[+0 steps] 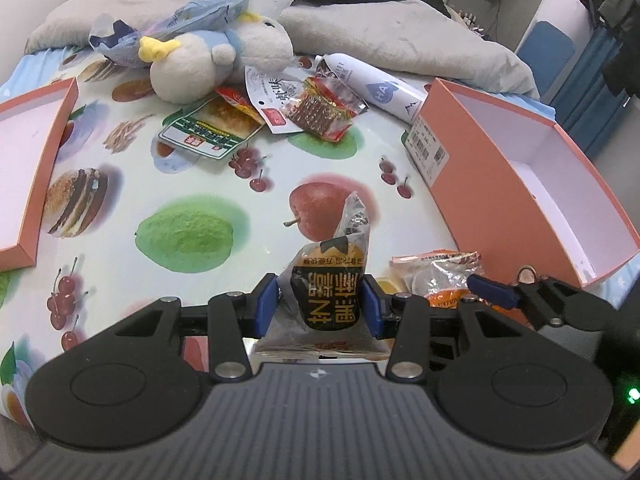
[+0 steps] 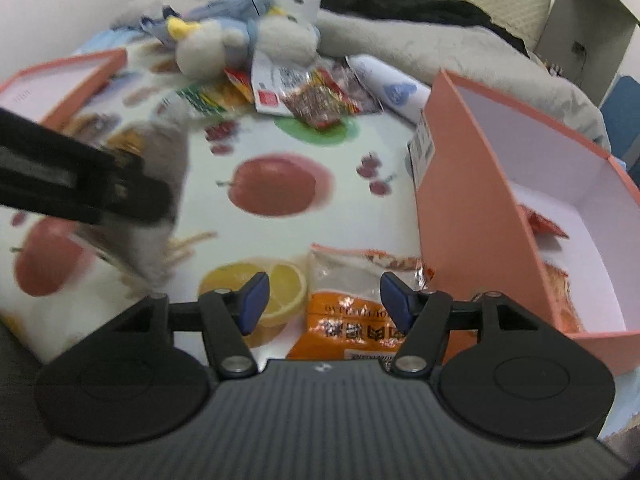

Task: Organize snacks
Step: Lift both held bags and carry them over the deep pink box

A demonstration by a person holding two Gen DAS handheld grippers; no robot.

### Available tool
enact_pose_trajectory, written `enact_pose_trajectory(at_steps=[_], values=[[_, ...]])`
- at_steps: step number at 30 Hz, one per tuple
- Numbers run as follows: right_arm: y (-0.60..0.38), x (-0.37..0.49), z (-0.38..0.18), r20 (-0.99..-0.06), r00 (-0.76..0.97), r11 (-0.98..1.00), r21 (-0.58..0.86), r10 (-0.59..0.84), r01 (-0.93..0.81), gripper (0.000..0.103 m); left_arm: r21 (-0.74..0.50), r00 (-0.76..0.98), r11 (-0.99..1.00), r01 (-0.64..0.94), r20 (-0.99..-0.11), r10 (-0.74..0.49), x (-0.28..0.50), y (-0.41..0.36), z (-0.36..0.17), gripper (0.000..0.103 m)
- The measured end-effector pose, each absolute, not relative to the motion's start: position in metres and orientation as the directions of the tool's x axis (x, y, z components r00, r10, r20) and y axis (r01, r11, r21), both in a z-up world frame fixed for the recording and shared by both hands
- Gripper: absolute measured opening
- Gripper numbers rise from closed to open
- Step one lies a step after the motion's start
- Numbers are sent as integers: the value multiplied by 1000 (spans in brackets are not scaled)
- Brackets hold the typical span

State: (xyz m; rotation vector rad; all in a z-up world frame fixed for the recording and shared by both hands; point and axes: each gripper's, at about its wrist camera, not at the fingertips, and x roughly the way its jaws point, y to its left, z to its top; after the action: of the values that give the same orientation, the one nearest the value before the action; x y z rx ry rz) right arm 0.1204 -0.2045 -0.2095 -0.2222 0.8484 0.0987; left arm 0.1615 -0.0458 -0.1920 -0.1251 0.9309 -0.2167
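In pink box (image 2: 472, 184): orange packets (image 2: 544, 220); left tool (image 1: 320, 304) clamps black-label snack (image 1: 328, 292); right tool (image 2: 320, 300) wide.

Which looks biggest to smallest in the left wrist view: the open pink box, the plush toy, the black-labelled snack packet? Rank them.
1. open pink box
2. plush toy
3. black-labelled snack packet, clamped in the left gripper

The packet sits nearest the camera, so it looks bigger than it is; the order holds anyway.

1. Lighting: even, bright indoor; soft shadows only, no hard glare.
2. Left wrist view: sharp; fruit-print cloth (image 1: 200, 184) crisp.
3. Right wrist view: motion blur throughout; plush toy (image 2: 240, 44) smeared.
4. Both: strong fisheye bending at edges; dark corner vignetting.
5. Foil snack packet (image 2: 352, 320): small specular glints.
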Motion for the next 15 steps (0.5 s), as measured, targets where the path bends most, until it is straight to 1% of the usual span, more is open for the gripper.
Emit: enact_pose_trajectory(at_steps=[1, 4, 6, 7, 8, 10, 11, 12, 14, 15], values=[[-205, 121, -212, -759, 651, 975, -143, 2, -169, 63, -201, 576, 971, 130, -782, -239, 161, -45, -193, 50], [-204, 121, -222, -753, 655, 970, -197, -56, -143, 62, -204, 572, 971, 124, -785, -238, 161, -44, -195, 50], [-206, 122, -230, -759, 647, 970, -205, -74, -129, 64, -203, 571, 971, 124, -786, -238, 160, -44, -196, 50], [-207, 121, -232, -756, 650, 970, -206, -73, -131, 63, -204, 571, 971, 125, -786, -238, 160, -44, -196, 50], [-206, 121, -234, -752, 655, 965, -220, -76, -140, 60, -204, 571, 971, 123, -786, -237, 160, -44, -196, 50], [-208, 122, -233, -745, 660, 962, -239, -94, -133, 52, -204, 573, 972, 120, -785, -235, 160, -44, -195, 50], [-210, 122, -232, -748, 658, 965, -226, -86, -130, 45, -203, 574, 972, 120, -784, -235, 160, -44, -194, 50], [-214, 123, -229, -748, 658, 969, -216, -85, -121, 43, -202, 576, 972, 120, -784, -234, 160, -44, -193, 50], [-219, 123, -221, -747, 660, 975, -195, -77, -106, 34, -201, 579, 972, 119, -781, -233, 160, -44, -191, 50], [-222, 122, -216, -748, 661, 979, -177, -66, -103, 32, -201, 581, 972, 119, -780, -232, 160, -45, -190, 50]])
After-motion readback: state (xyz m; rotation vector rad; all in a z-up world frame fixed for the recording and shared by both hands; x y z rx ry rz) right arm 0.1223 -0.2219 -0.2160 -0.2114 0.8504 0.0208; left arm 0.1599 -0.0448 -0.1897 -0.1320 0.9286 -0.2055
